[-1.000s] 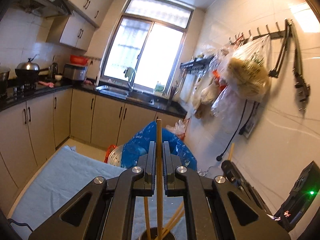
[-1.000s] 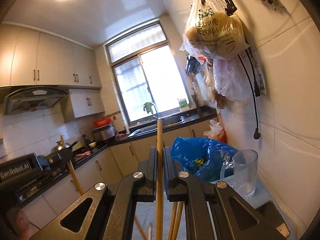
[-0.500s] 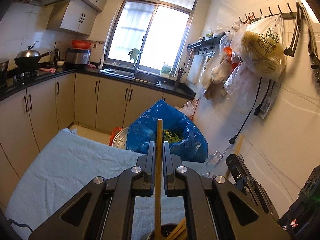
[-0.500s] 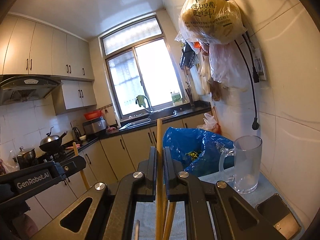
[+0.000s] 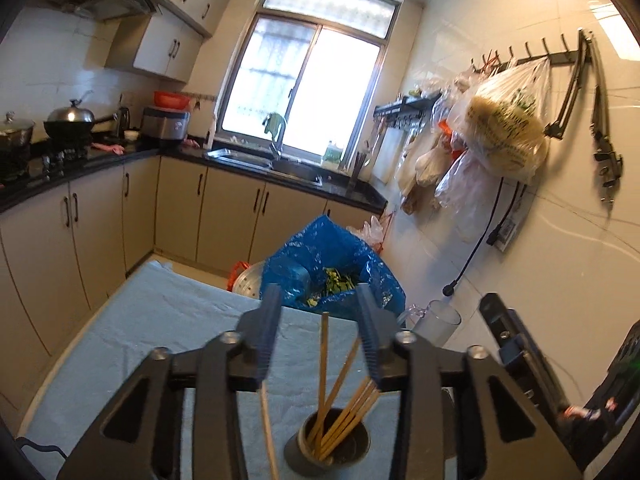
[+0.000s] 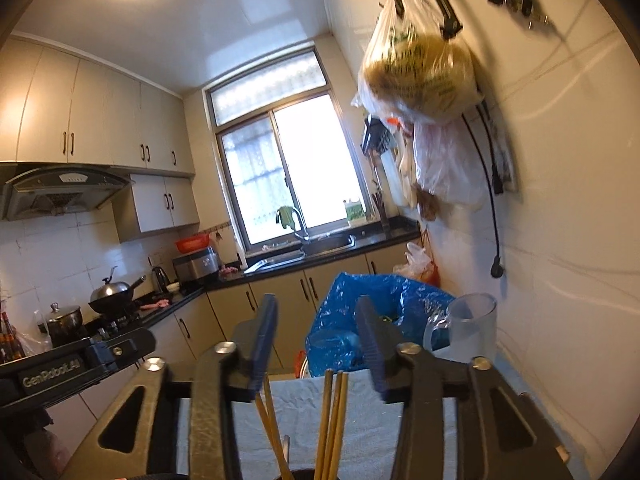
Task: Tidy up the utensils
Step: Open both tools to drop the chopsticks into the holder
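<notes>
Above the blue cloth (image 5: 160, 320), the left gripper (image 5: 318, 332) has its fingers wide apart and holds nothing. The chopsticks (image 5: 340, 408) stand in the dark holder (image 5: 326, 446) below it. The right gripper (image 6: 316, 340) is also wide open and empty (the holder's rim is cut off there). A glass mug (image 6: 472, 328) stands far right.

left claw (image 5: 318, 320) agape | chopsticks (image 5: 340, 404) upright in holder (image 5: 326, 446)
</notes>
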Tool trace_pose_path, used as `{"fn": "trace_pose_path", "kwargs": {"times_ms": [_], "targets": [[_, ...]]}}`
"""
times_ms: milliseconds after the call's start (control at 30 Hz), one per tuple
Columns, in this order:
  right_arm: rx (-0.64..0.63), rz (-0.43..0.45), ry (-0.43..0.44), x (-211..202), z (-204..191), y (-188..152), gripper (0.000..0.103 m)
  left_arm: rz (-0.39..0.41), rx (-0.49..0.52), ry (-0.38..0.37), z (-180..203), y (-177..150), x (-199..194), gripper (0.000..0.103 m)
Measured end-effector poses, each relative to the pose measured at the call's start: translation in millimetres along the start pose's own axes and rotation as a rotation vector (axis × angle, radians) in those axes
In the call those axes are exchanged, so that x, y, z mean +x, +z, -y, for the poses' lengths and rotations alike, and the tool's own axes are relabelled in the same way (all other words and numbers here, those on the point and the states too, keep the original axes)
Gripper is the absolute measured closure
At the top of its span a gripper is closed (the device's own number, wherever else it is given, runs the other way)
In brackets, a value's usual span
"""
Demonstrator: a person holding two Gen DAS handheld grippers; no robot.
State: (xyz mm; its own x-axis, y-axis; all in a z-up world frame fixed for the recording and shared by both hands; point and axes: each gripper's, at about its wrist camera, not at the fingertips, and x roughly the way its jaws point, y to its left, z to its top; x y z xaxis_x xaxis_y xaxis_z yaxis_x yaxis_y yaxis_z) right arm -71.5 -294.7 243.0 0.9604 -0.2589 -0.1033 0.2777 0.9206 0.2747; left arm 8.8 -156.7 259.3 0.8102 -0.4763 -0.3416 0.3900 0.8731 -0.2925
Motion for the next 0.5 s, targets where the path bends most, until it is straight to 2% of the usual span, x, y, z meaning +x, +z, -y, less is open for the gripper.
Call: {"fn": "trace_pose_path", "kwargs": {"times_ms": [100, 167, 267, 333, 500], "targets": [[-0.021, -0.022, 0.003, -27, 4, 6, 0.034, 0.016, 0.02, 0.023, -7, -4, -32, 0.05], [-0.036, -0.057, 0.012, -44, 9, 4, 0.031, 0.015, 0.033, 0.049, -15, -10, -51, 0.041], [-0.06, -0.124, 0.016, -63, 21, -6, 0.024, -0.004, 0.058, 0.119, -33, -27, -74, 0.039], [-0.083, -0.192, -0.003, -76, 34, -22, 0.023, -0.038, 0.063, 0.151, -45, -39, -81, 0.039], [-0.127, -0.353, -0.057, -95, 65, -71, 0.023, -0.185, 0.078, 0.236, -87, -88, -81, 0.038]]}}
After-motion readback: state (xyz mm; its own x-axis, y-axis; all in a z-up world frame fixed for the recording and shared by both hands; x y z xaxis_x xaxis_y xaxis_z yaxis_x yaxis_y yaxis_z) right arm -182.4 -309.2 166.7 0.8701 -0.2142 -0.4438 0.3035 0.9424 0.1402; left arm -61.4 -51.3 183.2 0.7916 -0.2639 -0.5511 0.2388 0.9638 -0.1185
